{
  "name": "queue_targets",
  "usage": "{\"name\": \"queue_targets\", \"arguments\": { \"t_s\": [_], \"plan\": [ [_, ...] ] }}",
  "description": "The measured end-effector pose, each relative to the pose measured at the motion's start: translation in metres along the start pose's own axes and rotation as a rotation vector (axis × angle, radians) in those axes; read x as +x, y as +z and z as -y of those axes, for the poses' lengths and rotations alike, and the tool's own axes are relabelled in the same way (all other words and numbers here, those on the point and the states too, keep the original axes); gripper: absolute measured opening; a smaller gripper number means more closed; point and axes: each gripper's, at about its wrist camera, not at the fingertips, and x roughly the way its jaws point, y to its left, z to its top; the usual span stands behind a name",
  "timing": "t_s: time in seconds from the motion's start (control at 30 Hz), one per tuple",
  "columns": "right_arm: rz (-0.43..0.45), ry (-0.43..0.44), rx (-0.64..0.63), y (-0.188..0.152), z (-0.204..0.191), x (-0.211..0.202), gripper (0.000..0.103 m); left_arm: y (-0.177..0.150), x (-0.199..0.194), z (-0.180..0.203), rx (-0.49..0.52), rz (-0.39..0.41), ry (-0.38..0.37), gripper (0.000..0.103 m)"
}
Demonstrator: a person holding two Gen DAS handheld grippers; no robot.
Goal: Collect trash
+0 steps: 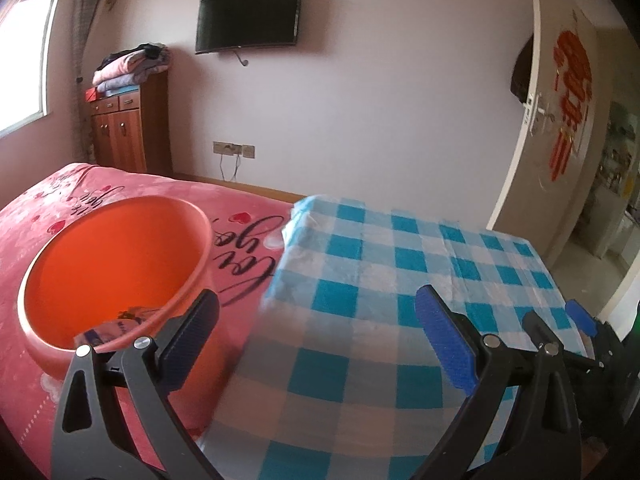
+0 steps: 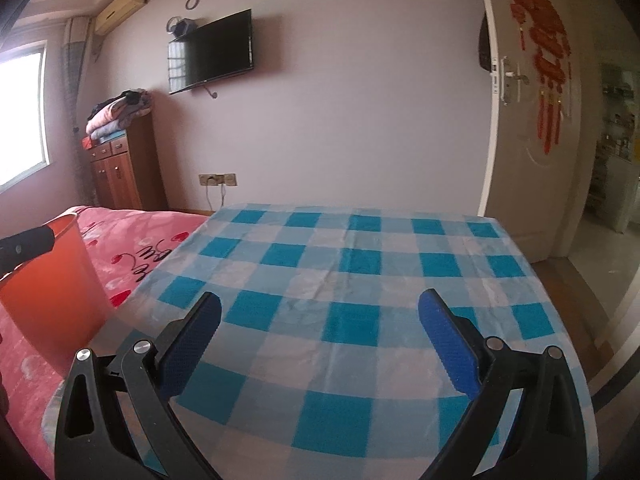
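Bedroom walls, a mounted television and a pink bedspread (image 1: 120,188) fill the left wrist view. At nine o'clock an orange bin (image 1: 116,268) stands on the bed, with a few wrappers (image 1: 120,322) lying at its bottom. Its left tool (image 1: 316,340) hovers with jaws apart and empty over the checked surface (image 1: 400,264), just beside the bin.

From the right wrist view, the surface (image 2: 360,280) shows no litter, the bin (image 2: 48,280) sits at nine o'clock, and the right tool (image 2: 320,344) gapes wide, holding nothing. Collection looks essentially finished, judging by the bare cloth.
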Motion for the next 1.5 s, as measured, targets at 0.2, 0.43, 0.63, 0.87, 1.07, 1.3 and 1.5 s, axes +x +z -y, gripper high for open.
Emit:
{"name": "queue_targets", "arguments": {
  "t_s": [0.2, 0.43, 0.63, 0.87, 1.07, 1.3, 1.5],
  "plan": [
    [0.012, -0.029, 0.024, -0.004, 0.022, -0.004, 0.098, -0.005, 0.009, 0.029, 0.037, -0.025, -0.020, 0.099],
    [0.011, -0.063, 0.064, -0.009, 0.051, -0.005, 0.098, -0.011, 0.019, 0.061, 0.056, -0.041, -0.044, 0.099],
    [0.010, -0.101, 0.085, -0.013, 0.075, -0.005, 0.098, -0.017, 0.030, 0.088, 0.077, -0.053, -0.068, 0.099],
    [0.019, -0.144, 0.139, -0.015, 0.106, -0.010, 0.098, -0.022, 0.039, 0.119, 0.096, -0.040, -0.088, 0.099],
    [0.038, -0.194, 0.165, -0.016, 0.131, -0.017, 0.098, -0.027, 0.043, 0.145, 0.111, -0.016, -0.102, 0.099],
    [0.061, -0.235, 0.175, -0.016, 0.148, -0.023, 0.098, -0.031, 0.049, 0.167, 0.132, -0.006, -0.112, 0.099],
    [0.069, -0.245, 0.190, -0.017, 0.159, -0.026, 0.098, -0.034, 0.051, 0.179, 0.152, 0.011, -0.093, 0.099]
  ]
}}
